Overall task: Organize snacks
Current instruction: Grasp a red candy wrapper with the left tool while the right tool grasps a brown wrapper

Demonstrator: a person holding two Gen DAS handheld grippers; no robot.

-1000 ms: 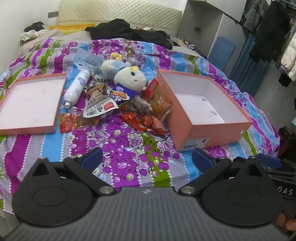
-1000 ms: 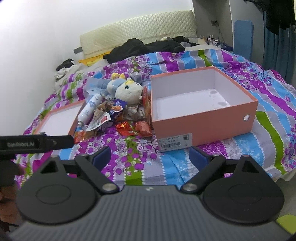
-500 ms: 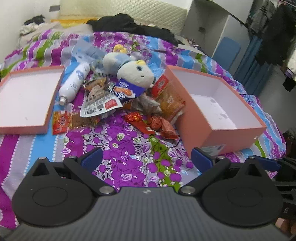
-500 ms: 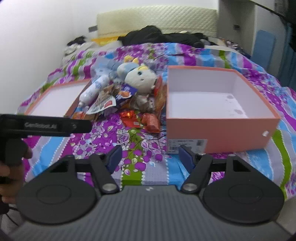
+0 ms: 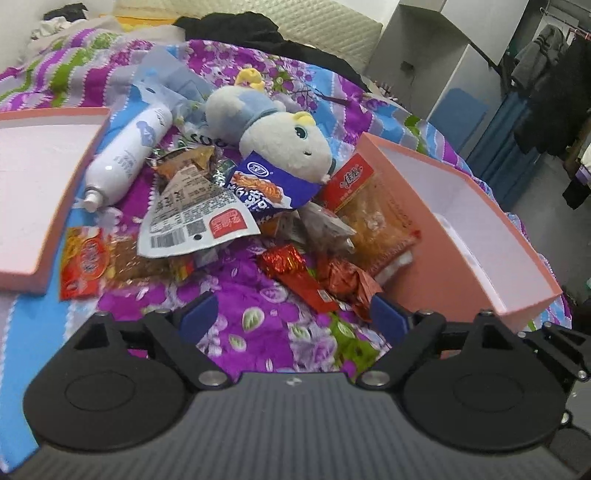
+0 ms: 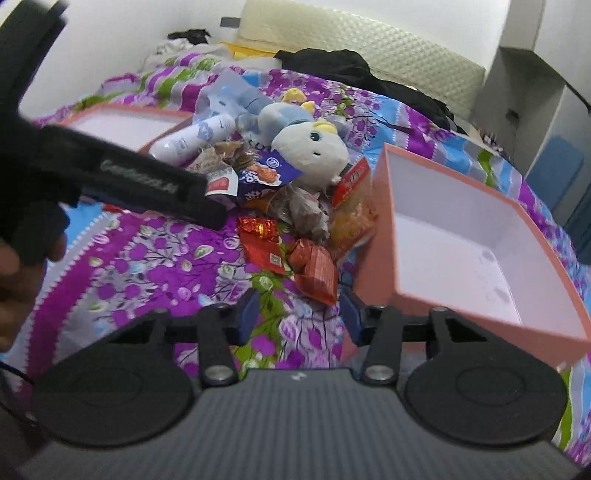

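A pile of snack packets lies on the bedspread between two pink boxes: red foil packets (image 5: 295, 273) (image 6: 314, 271), a white packet (image 5: 199, 218), a blue packet (image 5: 262, 188), an orange bag (image 5: 373, 218) leaning on the deep pink box (image 5: 476, 229) (image 6: 480, 236). My left gripper (image 5: 291, 321) is open and empty, just short of the red packets. My right gripper (image 6: 299, 314) is open, narrower, empty, close before a red packet. The left gripper's body (image 6: 122, 177) crosses the right wrist view.
A shallow pink lid (image 5: 40, 173) lies at left. A white bottle (image 5: 129, 155) and a plush toy (image 5: 280, 144) lie among the snacks. Dark clothes (image 5: 258, 33) and the headboard are behind. A cabinet and hanging clothes stand at right.
Both grippers moved forward and down toward the snack pile. The right gripper's fingers have narrowed. Nothing has been taken hold of.
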